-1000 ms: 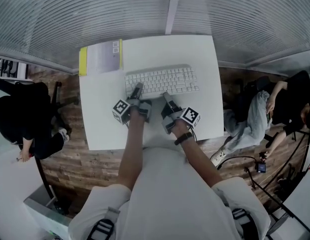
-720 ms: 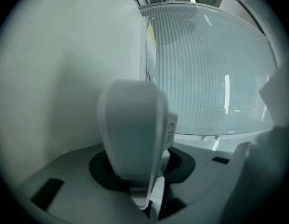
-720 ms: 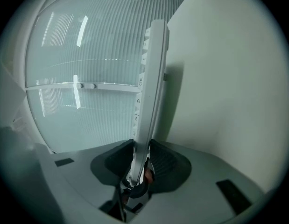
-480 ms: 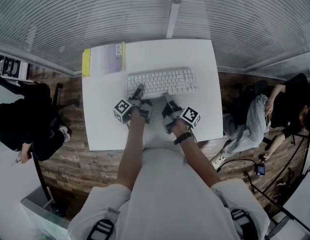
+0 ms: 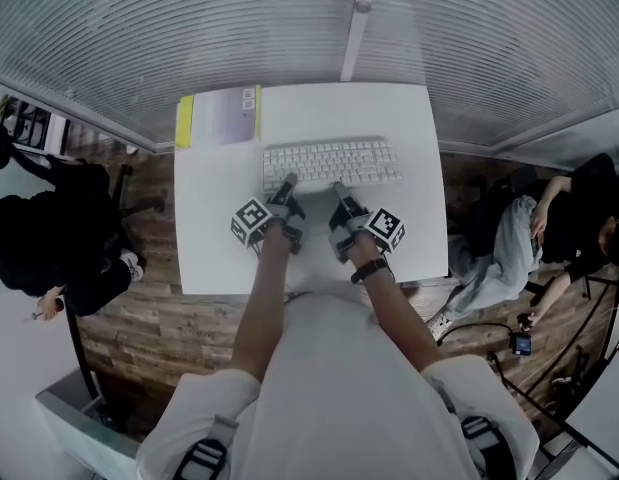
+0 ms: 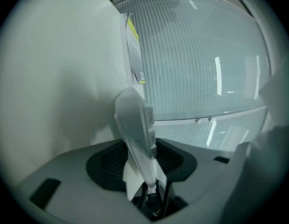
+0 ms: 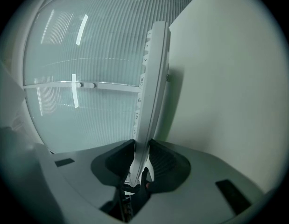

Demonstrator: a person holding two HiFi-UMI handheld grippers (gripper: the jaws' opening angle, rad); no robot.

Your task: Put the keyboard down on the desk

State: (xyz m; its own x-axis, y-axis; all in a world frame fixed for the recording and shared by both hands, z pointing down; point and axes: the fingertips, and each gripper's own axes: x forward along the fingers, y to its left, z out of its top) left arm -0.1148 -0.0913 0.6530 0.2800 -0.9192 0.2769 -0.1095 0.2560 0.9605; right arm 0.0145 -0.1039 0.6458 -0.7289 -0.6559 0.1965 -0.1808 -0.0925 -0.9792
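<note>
Crosswise, keyboard (image 5: 331, 162) on desk (image 5: 217, 253), long axis left-right, keys up

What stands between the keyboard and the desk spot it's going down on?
Nothing visible. The desk around the keyboard is bare; the only other item, a yellow-edged booklet, lies at the far left corner, clear of the keyboard.

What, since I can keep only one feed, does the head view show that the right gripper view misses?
Head view only: the keyboard's full key layout, a yellow-edged booklet at the desk's far left corner, bystanders. Right gripper view only: the right gripper's pads pressed on the keyboard's edge. Both: keyboard, white desk, ribbed wall.
</note>
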